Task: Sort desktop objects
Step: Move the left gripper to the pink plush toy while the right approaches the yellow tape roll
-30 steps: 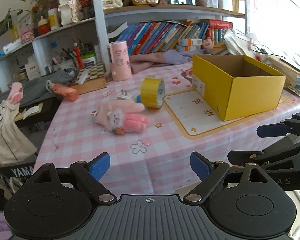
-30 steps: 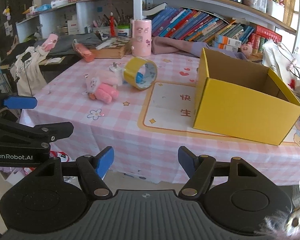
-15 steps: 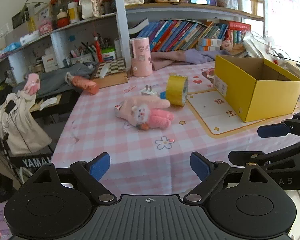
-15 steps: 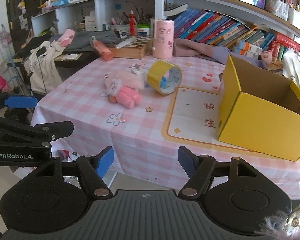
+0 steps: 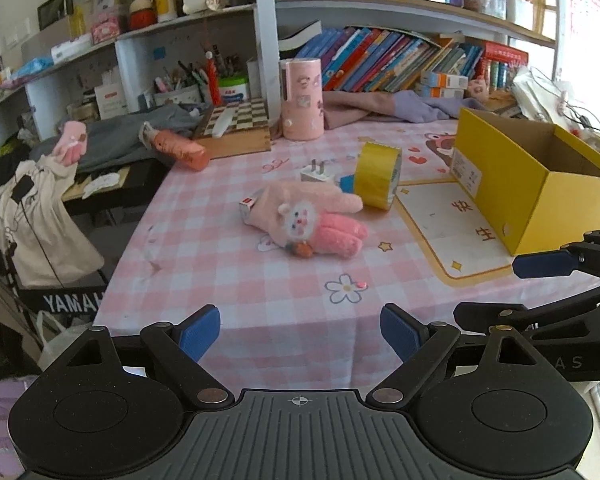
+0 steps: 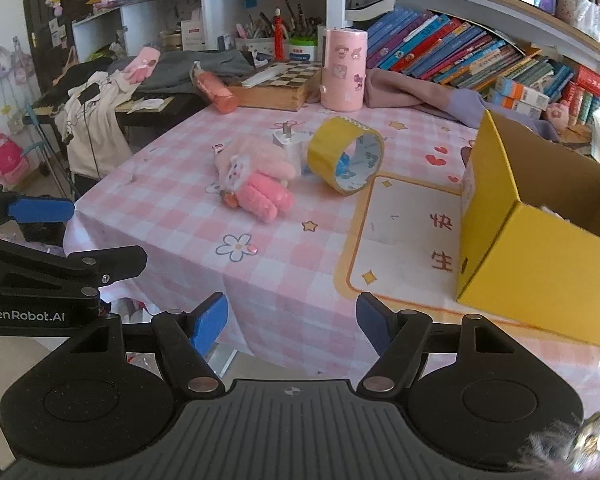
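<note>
On the pink checked tablecloth [image 5: 228, 264], four small things are lying close together. Going from left to right, the pink plush glove [image 5: 308, 220] is lying flat nearest the table's left edge. It is looking soft and light, so it will likely squash when pinched; the thick middle, by the little animal face, seems the best place to take it. Just behind it, the white plug [image 5: 318, 174] is lying with its two prongs sticking up. It is hard and small, and its smooth sides may be slippery, so holding the body and not the prongs seems wise. A small blue thing [image 5: 346, 183] is peeking out beside the yellow tape roll [image 5: 378, 176], and what it is cannot be told. The tape roll is standing on its edge, so it may roll if bumped; pinching across its stiff wall, one finger inside the ring, looks safest. Farther right, the yellow box [image 5: 540, 196] is sitting open on top, well apart from the glove.

The left gripper [image 5: 300, 332] is hovering over the near table edge with its jaws spread wide and nothing between them. The right gripper [image 6: 292, 320] is waiting there too, jaws apart and holding nothing.
</note>
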Demonstrator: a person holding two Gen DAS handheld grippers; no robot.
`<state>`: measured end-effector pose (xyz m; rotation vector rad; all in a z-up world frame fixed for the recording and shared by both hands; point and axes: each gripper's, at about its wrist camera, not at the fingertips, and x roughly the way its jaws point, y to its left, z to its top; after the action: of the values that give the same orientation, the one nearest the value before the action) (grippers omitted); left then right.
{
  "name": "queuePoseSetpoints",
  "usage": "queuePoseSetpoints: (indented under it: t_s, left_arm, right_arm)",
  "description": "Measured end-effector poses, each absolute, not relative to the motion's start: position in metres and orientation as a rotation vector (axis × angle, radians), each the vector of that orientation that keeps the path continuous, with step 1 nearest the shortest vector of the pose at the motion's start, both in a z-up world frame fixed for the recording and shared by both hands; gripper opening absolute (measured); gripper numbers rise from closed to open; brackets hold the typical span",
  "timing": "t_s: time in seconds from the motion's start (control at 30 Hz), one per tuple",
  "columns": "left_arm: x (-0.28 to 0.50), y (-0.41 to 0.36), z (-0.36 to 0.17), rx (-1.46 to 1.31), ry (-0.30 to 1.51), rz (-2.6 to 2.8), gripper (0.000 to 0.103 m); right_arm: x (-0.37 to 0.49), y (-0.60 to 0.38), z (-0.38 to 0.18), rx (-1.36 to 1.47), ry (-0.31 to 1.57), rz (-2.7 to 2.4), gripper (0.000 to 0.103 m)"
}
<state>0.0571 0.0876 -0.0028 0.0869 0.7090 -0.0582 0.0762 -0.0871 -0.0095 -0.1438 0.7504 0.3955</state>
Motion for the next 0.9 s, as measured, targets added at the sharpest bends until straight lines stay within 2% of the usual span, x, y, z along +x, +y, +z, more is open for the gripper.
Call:
queuePoseSetpoints:
  t_s: [0.9]
  left_arm:
    - [0.169, 0.08, -0.003, 0.02, 0.735, 0.064, 0.09]
  right_arm:
    - [0.203, -0.094, -0.011, -0.163, 0.747, 0.47, 0.071]
